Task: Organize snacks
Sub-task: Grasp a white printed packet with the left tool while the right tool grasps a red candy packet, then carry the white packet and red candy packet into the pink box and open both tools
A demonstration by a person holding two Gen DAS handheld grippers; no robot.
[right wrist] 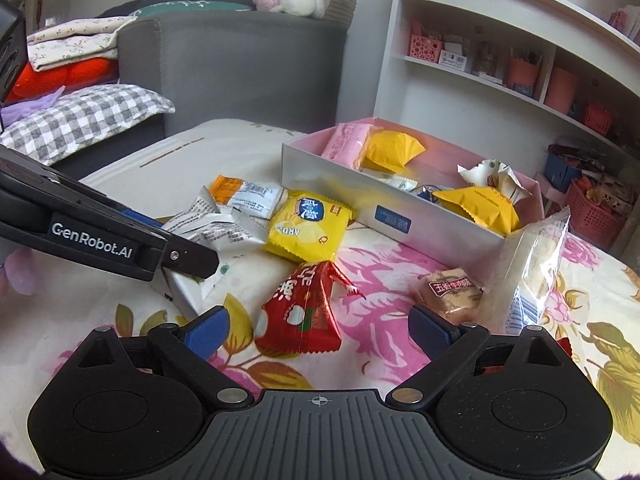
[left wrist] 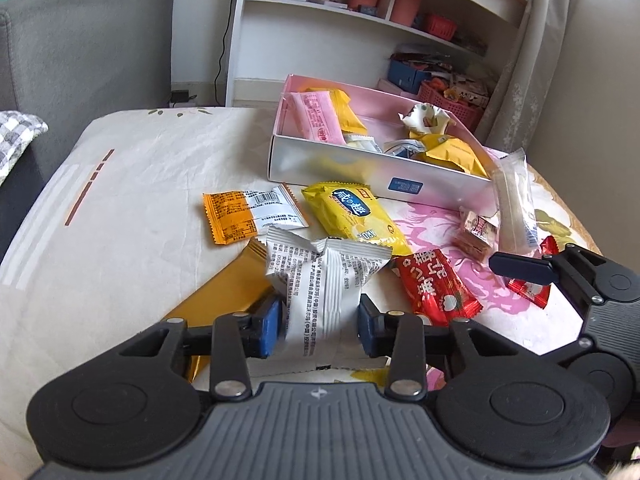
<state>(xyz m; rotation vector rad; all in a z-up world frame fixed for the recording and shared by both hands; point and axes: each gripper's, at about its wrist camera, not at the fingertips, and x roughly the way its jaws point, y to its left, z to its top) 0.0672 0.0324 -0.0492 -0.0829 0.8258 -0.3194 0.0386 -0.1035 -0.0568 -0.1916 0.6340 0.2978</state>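
Snacks lie scattered over a flower-printed cloth on the counter [left wrist: 132, 184], with more already inside a shallow white box [left wrist: 344, 168] with a pink lining that sits toward twelve o'clock. Outside the box I count eight loose packets: one white packet with black print [left wrist: 324, 280], one gold pouch [left wrist: 224, 292] half under it at its nine o'clock, one orange-and-white packet [left wrist: 248, 216], one yellow biscuit packet [left wrist: 352, 212], one big red packet [left wrist: 432, 284], one small brown wrapped square [left wrist: 476, 232], one clear bag [left wrist: 514, 196] leaning up against the box's corner, and one smaller red packet [left wrist: 528, 290] at about three o'clock. Inside the box I make out one pink packet [left wrist: 316, 118], two yellow ones, one crumpled white wrapper [left wrist: 426, 118], and a couple of small pale packets between them that I cannot count surely. The left gripper [left wrist: 320, 324] has its two blue pads closed against the sides of the white packet with black print, pinching it. The right gripper [right wrist: 318, 326] is spread wide and grips nothing; the big red packet [right wrist: 300, 316] lies on the cloth between its fingers and the small brown wrapped square [right wrist: 452, 290] sits just past its right-hand pad.
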